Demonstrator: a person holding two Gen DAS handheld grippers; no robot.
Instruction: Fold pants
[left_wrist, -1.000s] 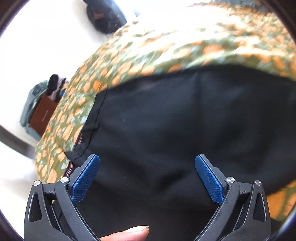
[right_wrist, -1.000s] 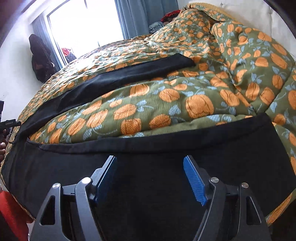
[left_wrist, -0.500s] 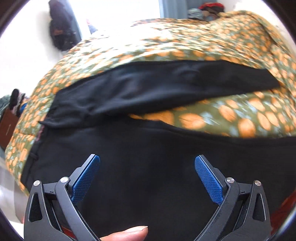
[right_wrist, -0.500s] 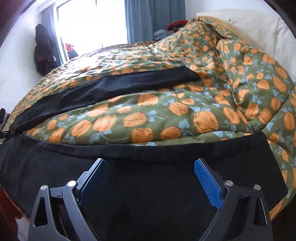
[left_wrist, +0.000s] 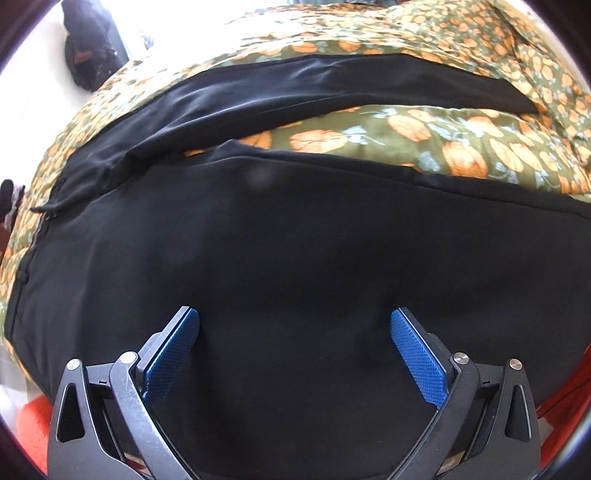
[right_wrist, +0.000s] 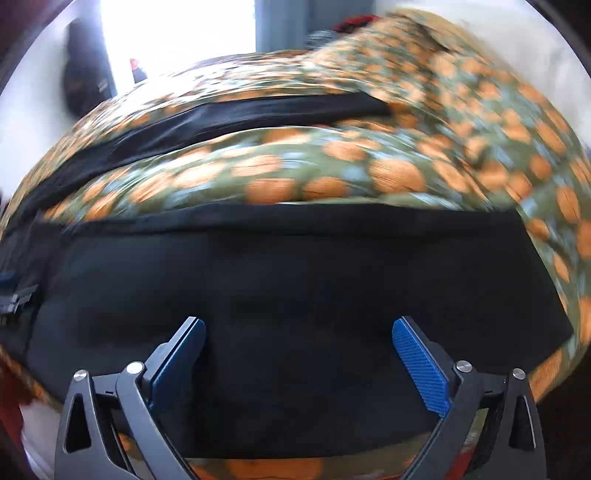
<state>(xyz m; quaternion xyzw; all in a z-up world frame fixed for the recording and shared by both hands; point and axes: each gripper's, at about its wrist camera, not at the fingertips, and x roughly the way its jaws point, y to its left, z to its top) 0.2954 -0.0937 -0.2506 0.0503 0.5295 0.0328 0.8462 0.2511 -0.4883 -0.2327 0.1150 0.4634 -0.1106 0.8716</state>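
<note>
Black pants lie spread on a bed, both legs stretched out to the right with quilt showing between them. The near leg fills the lower half of both views; the far leg runs across the upper part. My left gripper hovers over the near leg by the crotch, open, nothing between its blue pads. My right gripper hangs over the near leg toward the cuff; its jaws are opening wide, with only the flat cloth beneath them. The right wrist view is motion-blurred.
A green quilt with orange pumpkins covers the bed. A dark bag hangs on the white wall at the back left, beside a bright window and a blue curtain. A white pillow sits far right. Something orange-red shows below the bed's edge.
The left view swung from the waist area rightward, so both legs now show. The right gripper's jaws spread wider and its view shifted along the near leg. The fingertip at the left view's bottom is gone.
</note>
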